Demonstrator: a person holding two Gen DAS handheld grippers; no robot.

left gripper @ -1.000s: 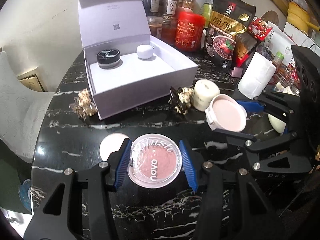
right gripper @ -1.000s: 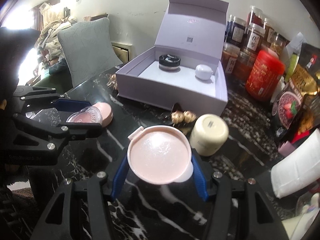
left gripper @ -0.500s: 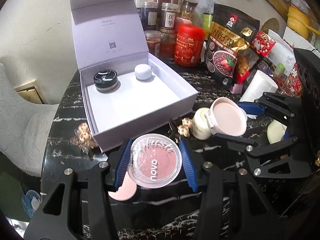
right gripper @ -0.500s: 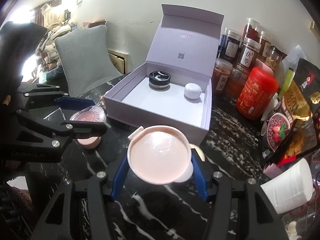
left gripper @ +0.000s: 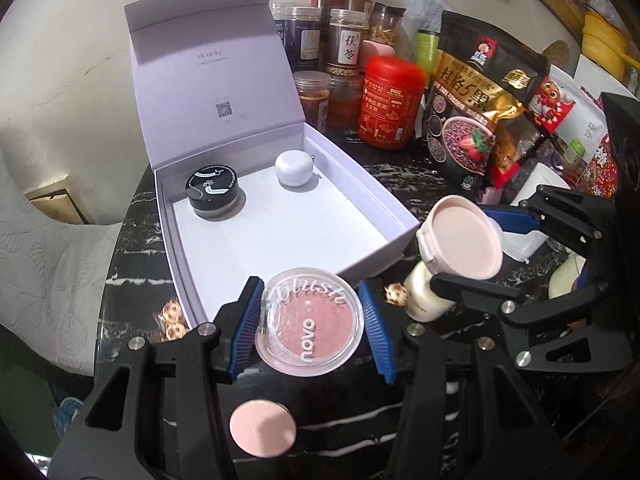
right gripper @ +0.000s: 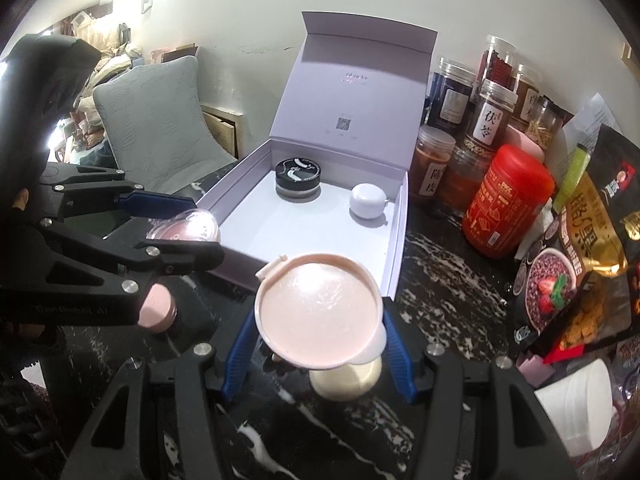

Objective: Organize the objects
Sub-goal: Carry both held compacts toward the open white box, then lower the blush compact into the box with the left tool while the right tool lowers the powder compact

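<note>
Now left gripper (left gripper: 310, 330) clamps blush compact (left gripper: 309, 329); right gripper (right gripper: 318, 316) clamps pink jar (right gripper: 318, 311); open gift box (left gripper: 280, 236) at 12 o'clock.

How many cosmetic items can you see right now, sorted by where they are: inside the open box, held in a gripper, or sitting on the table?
Inside the lavender gift box: 2, black jar and white case.
Held in grippers: 2, blush compact in the left gripper, pink compact in the right gripper.
On the table: 2, pink puff and cream jar.
Total: 6.
</note>
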